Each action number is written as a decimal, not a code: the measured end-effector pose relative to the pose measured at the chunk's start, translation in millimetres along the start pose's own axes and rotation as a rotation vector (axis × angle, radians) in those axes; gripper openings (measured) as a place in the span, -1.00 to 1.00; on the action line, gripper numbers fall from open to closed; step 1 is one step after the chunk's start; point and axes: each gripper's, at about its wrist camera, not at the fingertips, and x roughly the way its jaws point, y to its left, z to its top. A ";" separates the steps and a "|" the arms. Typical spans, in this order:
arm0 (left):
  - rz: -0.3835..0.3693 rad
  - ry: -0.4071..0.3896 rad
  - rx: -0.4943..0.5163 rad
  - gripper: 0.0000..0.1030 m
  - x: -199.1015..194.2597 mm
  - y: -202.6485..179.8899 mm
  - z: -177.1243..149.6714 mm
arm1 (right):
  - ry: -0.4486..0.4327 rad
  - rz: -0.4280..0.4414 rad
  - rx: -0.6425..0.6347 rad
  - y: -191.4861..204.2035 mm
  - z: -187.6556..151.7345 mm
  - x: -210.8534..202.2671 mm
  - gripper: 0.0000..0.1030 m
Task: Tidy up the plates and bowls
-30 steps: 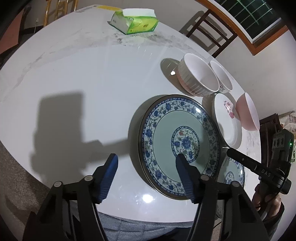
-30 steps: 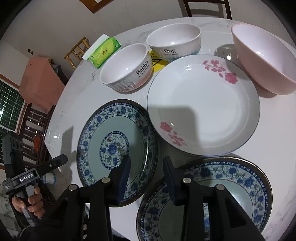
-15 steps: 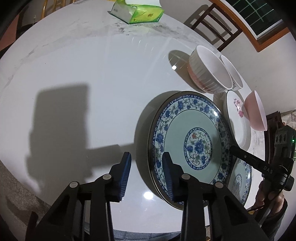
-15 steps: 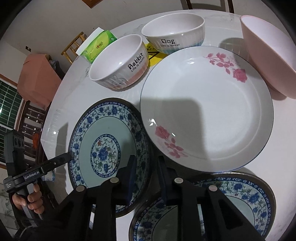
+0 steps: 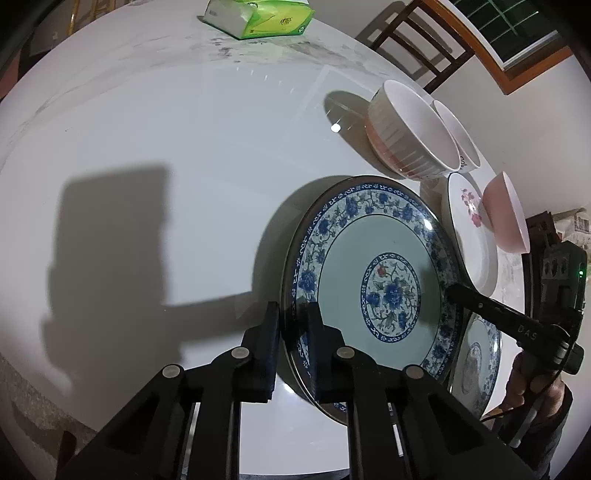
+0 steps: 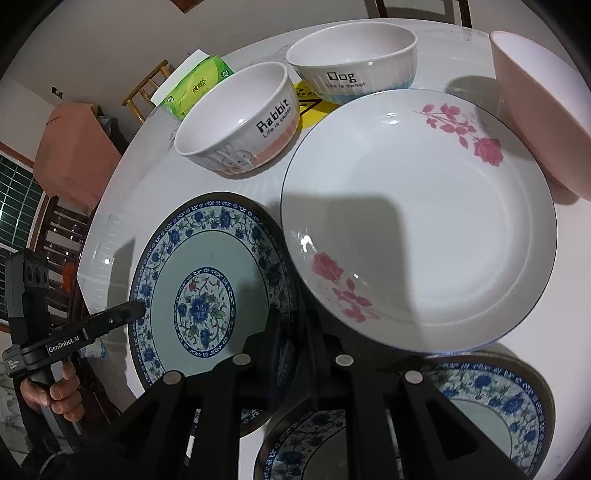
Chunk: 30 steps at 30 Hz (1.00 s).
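Left wrist view: the left claw (image 5: pixel 293 321) is pinching the near left rim of the round blue-and-white floral plate with a pale green centre (image 5: pixel 373 280), one pad outside the rim and one on its inner border. That plate lies on the round white glossy desk (image 5: pixel 147 155), towards its near right part. The right claw (image 5: pixel 456 291) reaches in from the right, its black tip at the opposite rim of the same plate, with a hand (image 5: pixel 532 380) gripping its handle. A second blue-and-white floral plate (image 5: pixel 476 362) lies just beyond, partly hidden. Further back sit a ribbed white bowl with a peach base (image 5: pixel 406 133), a second white bowl (image 5: pixel 458 136) touching it, a white plate with pink roses (image 5: pixel 469 229) and a plain pink bowl (image 5: pixel 504 214). A green tissue pack (image 5: pixel 258 18) lies at the far edge.

Right wrist view: the right claw (image 6: pixel 295 332) is pressed onto the right rim of the first floral plate (image 6: pixel 207 288); the grip point is in shadow. The left claw (image 6: pixel 135 310) meets the plate's left rim. The rose plate (image 6: pixel 436 229) lies just right, overlapping that rim. The second floral plate (image 6: pixel 491 402) is nearest, bottom right. Behind stand the "Rabbit" bowl (image 6: pixel 240 122), the "Dog" bowl (image 6: pixel 351 62) and the pink bowl (image 6: pixel 535 99).
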 end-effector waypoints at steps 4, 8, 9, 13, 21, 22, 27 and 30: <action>0.011 -0.010 0.014 -0.79 -2.8 1.9 -1.0 | -0.014 -0.003 -0.002 6.6 -4.7 -3.5 -0.75; 0.019 -0.037 0.036 -0.79 -11.1 2.2 -2.3 | -0.025 0.000 -0.004 18.0 -6.6 -6.1 -0.75; 0.020 -0.041 0.038 -0.79 -13.7 2.9 -2.2 | -0.027 0.002 -0.006 22.5 -7.3 -5.1 -0.75; 0.031 -0.059 0.037 -0.79 -25.0 9.2 -1.1 | -0.029 0.019 -0.005 33.5 -13.3 -2.0 -0.75; 0.061 -0.076 0.023 -0.79 -33.7 27.8 -3.6 | -0.028 0.034 0.013 47.6 -22.9 5.8 -0.75; 0.062 -0.077 0.019 -0.79 -34.2 30.3 -4.6 | -0.027 0.033 0.012 52.1 -25.1 8.4 -0.75; 0.064 -0.084 0.014 -0.79 -36.8 40.2 -6.5 | -0.036 0.031 0.006 59.5 -24.5 11.0 -0.75; 0.060 -0.086 0.013 -0.79 -35.8 43.8 -4.9 | -0.047 0.030 0.011 60.0 -27.1 12.2 -0.75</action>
